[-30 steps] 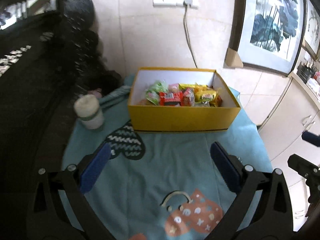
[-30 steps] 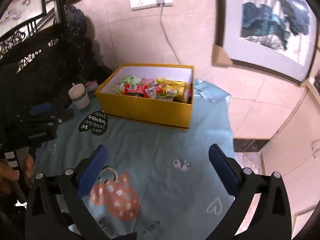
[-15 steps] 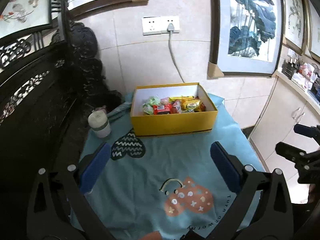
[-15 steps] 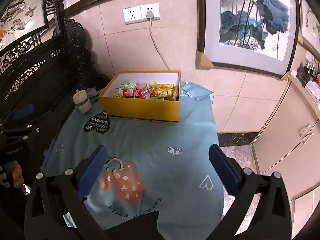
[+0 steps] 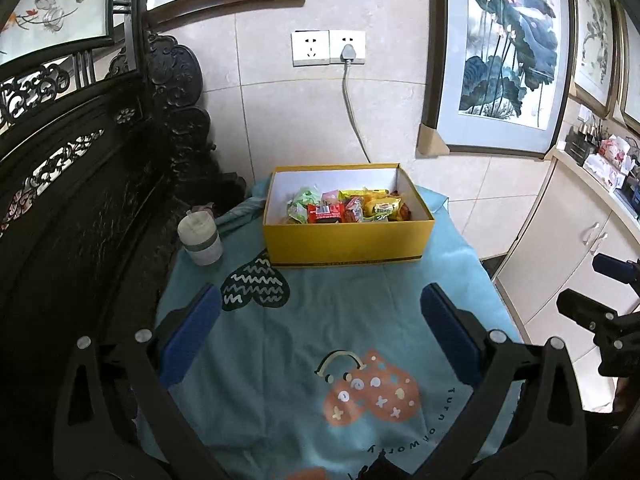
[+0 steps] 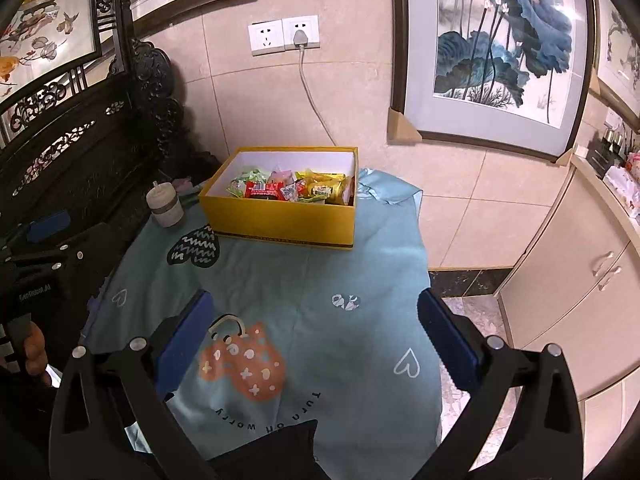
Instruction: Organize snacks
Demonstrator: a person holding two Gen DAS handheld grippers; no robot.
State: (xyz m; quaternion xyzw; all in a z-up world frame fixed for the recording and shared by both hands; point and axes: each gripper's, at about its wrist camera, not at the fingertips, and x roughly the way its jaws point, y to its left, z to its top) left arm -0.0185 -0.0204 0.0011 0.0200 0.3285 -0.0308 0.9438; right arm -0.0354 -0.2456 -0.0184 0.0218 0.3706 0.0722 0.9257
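Our left gripper (image 5: 320,334) and right gripper (image 6: 312,334) hang spread wide and empty above the cloth (image 5: 320,320); the snacks (image 5: 348,208) sit piled in the yellow box (image 5: 348,240), centre frame. Organizing looks finished.

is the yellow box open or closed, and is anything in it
Open. The yellow box has no lid on it, its white inner walls show, and wrapped snacks lie piled across its bottom in both views.
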